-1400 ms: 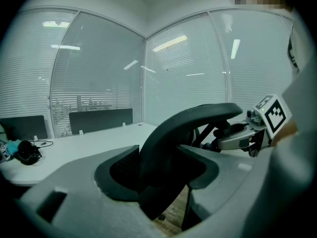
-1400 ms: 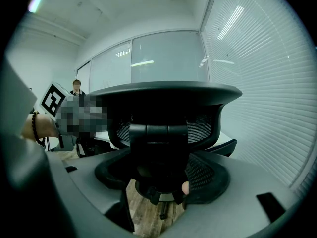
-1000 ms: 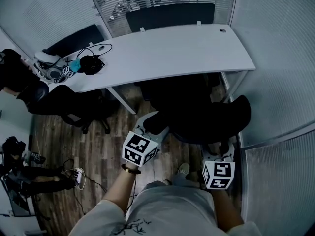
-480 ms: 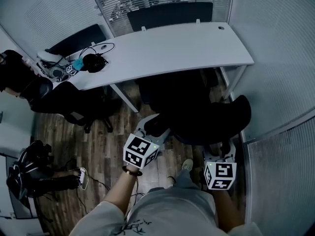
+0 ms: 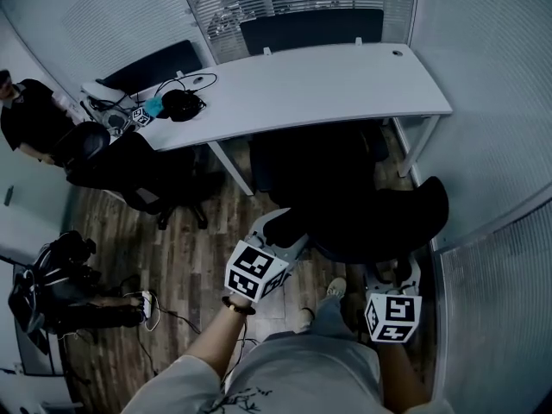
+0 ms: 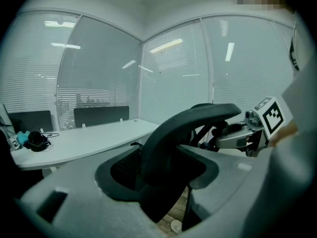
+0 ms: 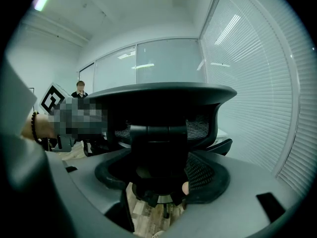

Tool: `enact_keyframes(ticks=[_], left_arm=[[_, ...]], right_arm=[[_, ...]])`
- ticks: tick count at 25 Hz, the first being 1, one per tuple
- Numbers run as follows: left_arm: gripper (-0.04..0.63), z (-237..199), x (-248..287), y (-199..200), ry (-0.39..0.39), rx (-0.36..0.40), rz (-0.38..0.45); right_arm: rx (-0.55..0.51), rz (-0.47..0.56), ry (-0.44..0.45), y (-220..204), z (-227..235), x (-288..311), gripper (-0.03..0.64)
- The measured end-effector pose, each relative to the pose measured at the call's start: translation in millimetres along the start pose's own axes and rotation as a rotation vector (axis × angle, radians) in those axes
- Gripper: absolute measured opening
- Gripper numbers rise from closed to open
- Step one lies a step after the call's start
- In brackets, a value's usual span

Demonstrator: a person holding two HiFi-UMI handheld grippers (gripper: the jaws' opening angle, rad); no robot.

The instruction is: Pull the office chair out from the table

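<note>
Office chair (image 5: 345,207) stands at the white table (image 5: 345,80), seat close against the table edge, backrest toward the person. Left gripper (image 5: 278,228) is clamped on the backrest's left rim (the rim fills the gap between its 2 jaws). Right gripper (image 5: 392,271) is closed on the backrest's rear frame. Headphones (image 5: 183,104) lie at the table's left end.

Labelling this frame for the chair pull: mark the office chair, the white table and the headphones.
office chair (image 5: 362,218), head view, on its dark backrest.
white table (image 5: 336,80), head view, on the bare tabletop.
headphones (image 5: 183,104), head view, on the black earcup.
</note>
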State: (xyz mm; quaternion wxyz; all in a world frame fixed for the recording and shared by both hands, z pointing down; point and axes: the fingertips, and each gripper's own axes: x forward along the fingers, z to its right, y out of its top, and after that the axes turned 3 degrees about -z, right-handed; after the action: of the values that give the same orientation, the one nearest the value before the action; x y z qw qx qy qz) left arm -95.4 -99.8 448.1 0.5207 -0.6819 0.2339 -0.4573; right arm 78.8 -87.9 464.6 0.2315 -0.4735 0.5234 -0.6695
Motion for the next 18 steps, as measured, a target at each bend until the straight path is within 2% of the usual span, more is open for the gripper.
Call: enact_keyframes(ticks=[18], left_arm=[[0.224, 46, -68, -29, 0.006, 0.006, -0.005]], right_arm=[[0.005, 0.018, -0.007, -28, -35, -69, 0.275]])
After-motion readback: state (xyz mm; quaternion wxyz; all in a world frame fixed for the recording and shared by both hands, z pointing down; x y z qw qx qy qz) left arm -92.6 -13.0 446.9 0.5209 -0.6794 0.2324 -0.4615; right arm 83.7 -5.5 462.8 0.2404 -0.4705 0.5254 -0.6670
